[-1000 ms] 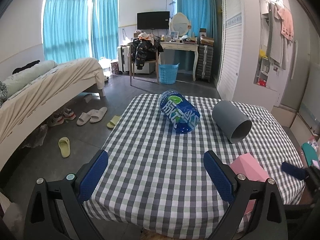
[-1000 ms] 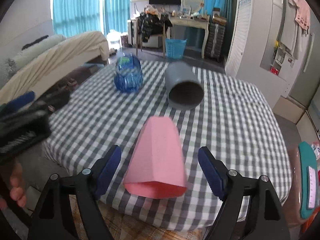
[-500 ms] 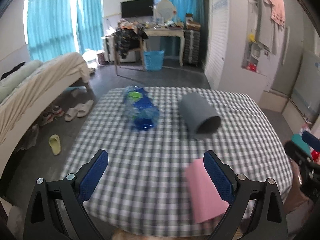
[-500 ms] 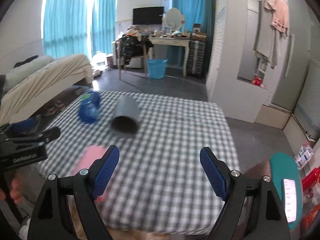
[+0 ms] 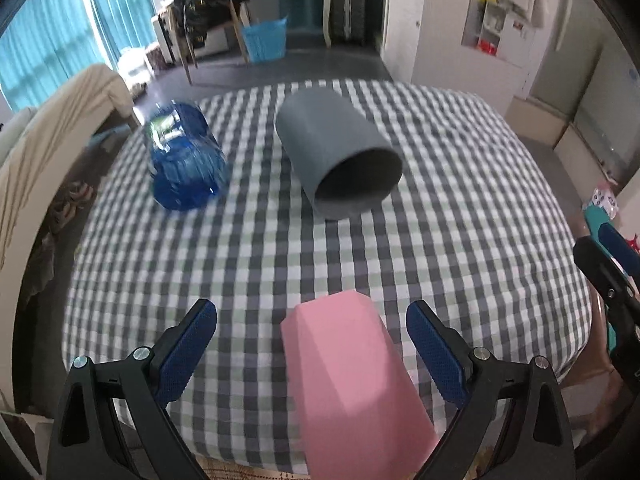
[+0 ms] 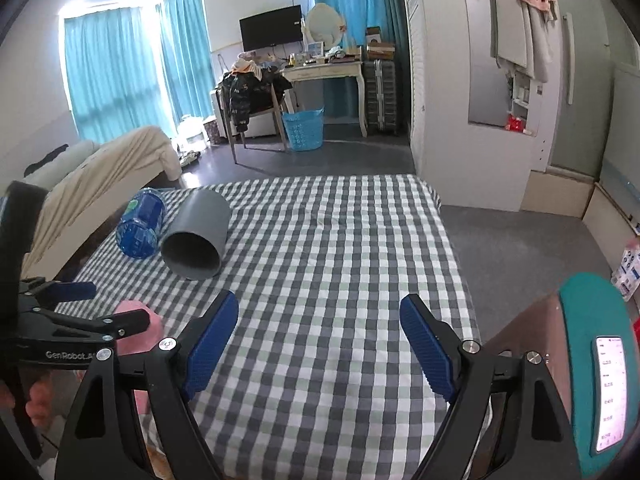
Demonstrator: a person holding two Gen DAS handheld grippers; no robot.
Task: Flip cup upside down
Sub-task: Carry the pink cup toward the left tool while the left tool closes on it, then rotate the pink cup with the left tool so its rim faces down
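A pink cup (image 5: 352, 384) lies on its side at the near edge of the checked table (image 5: 460, 216), its base pointing away from me. My left gripper (image 5: 312, 344) is open with the pink cup between its blue pads, not touching. A grey cup (image 5: 336, 152) lies on its side farther back, mouth toward me. My right gripper (image 6: 318, 340) is open and empty over the table's right part; in its view the pink cup (image 6: 138, 332) shows partly behind the left gripper.
A blue plastic bottle (image 5: 180, 160) lies on its side left of the grey cup (image 6: 196, 240). A teal-cased phone (image 6: 604, 384) stands at the right. A bed (image 6: 80, 176) stands left of the table, a chair and desk behind.
My left gripper has moved right and down, so the pink cup now lies between its pads. My right gripper has swung right, away from the pink cup.
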